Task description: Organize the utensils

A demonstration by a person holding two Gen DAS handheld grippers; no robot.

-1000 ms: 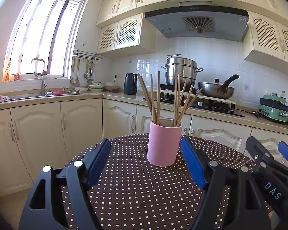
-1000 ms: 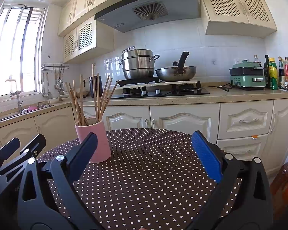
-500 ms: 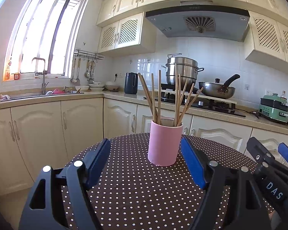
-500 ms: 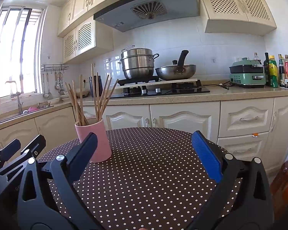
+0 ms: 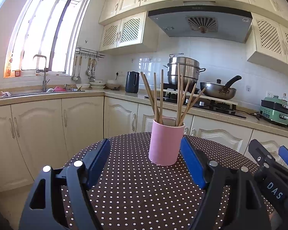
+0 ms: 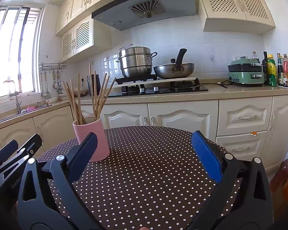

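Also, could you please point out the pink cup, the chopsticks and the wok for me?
pink cup (image 5: pixel 165 143), left wrist view, middle of its outer wall.
chopsticks (image 5: pixel 161 95), left wrist view, shaft of one upright stick.
wok (image 6: pixel 173 71), right wrist view, its steel side.

A pink cup (image 5: pixel 166 142) holds tan wooden chopsticks (image 5: pixel 179 97) on a brown desk (image 5: pixel 144 191) cloth with white polka dots; blue pads (image 5: pixel 192 164) line black jaws.
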